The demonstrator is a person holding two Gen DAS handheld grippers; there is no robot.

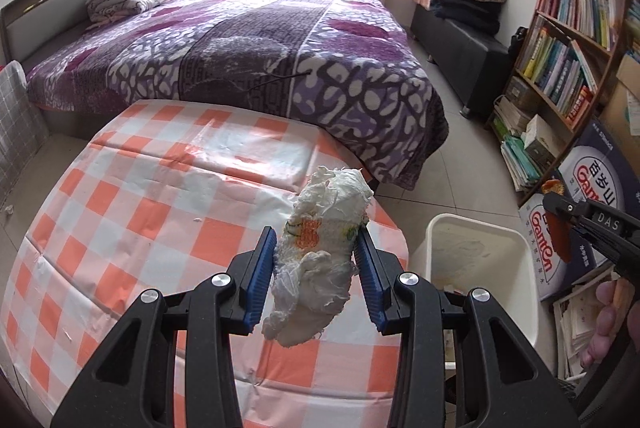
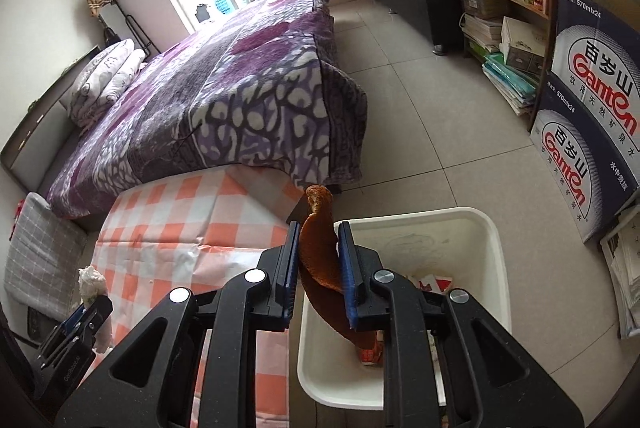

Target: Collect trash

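My left gripper (image 1: 316, 230) is shut on a crumpled white tissue wad (image 1: 324, 240) with a small printed pattern, held above the right part of the orange-checked table (image 1: 160, 208). To its right, on the floor, stands a white plastic bin (image 1: 440, 224). My right gripper (image 2: 320, 226) is shut on a curled orange peel (image 2: 320, 252), which hangs over the bin's left rim (image 2: 492, 236); some scraps lie at the bin's bottom. The right wrist view catches the left gripper (image 2: 94, 304) and its tissue wad (image 2: 91, 282) at lower left. The left wrist view shows the right gripper (image 1: 560, 212) with the peel (image 1: 560, 236).
A bed with a purple blanket (image 1: 260, 48) lies just behind the table. A bookshelf (image 1: 568, 40), stacked water cartons (image 2: 592, 116) and piles of papers (image 2: 624, 268) line the right side. A dark bench (image 1: 464, 40) stands by the far wall. A person's hand (image 1: 612, 316) holds the right gripper.
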